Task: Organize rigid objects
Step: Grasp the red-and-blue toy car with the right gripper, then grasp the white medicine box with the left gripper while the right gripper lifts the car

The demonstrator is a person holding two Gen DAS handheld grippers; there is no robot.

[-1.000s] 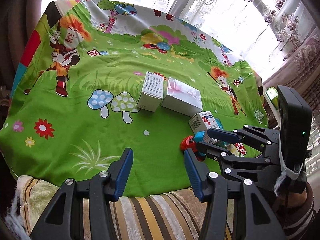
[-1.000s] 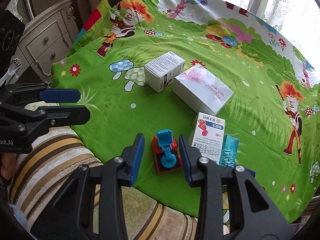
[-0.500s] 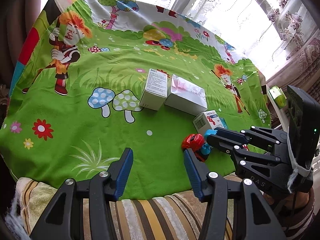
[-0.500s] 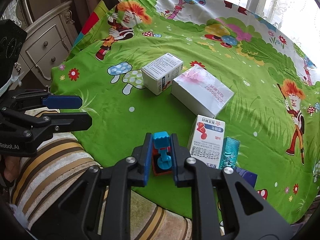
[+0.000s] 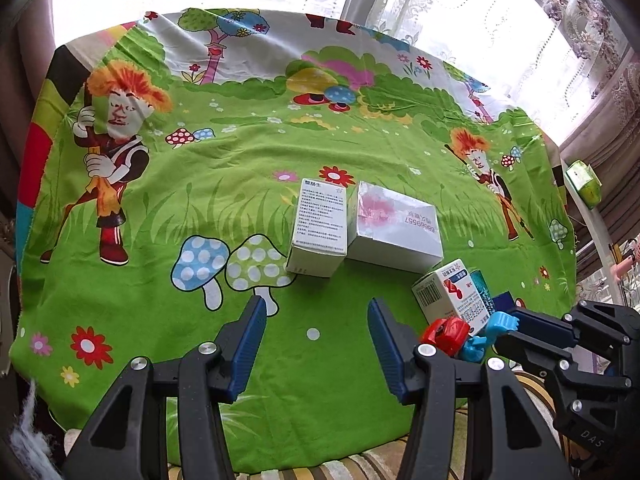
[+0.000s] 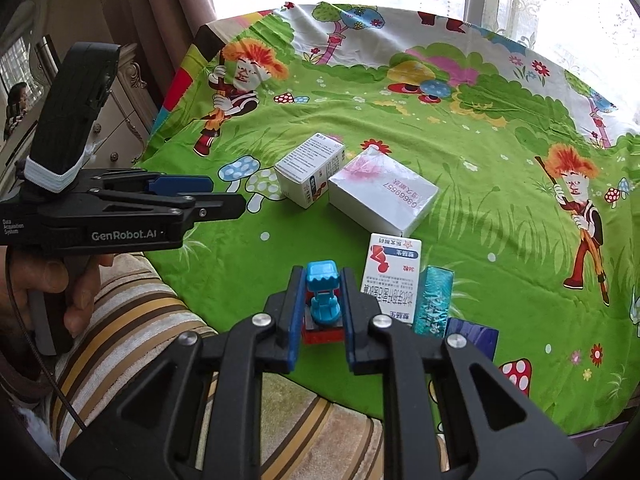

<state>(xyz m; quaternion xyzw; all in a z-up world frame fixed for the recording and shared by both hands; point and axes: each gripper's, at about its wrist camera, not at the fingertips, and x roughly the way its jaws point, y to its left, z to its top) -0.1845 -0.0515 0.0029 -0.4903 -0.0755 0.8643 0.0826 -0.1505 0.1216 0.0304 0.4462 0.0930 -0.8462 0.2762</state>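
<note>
While the right tongs [image 6: 320, 312] clamp the red-and-blue toy vehicle [image 6: 323, 302] between blue pads, a red-marked medicine carton [image 6: 394, 276] stands just right. Left tongs [image 5: 316, 344] hang wide over green cloth [image 5: 320, 380], holding nothing.

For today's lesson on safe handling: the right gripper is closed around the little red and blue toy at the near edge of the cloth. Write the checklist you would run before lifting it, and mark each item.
1. Right gripper shut on the toy truck, both pads touching: ok.
2. Toy centred between the pads: ok.
3. Toy clear of the red-and-white carton beside it: cannot tell.
4. Left gripper open, empty, away from the toy: ok.
5. Two white boxes out of the lifting path: ok.
6. Grip firm enough to hold: cannot tell.
</note>
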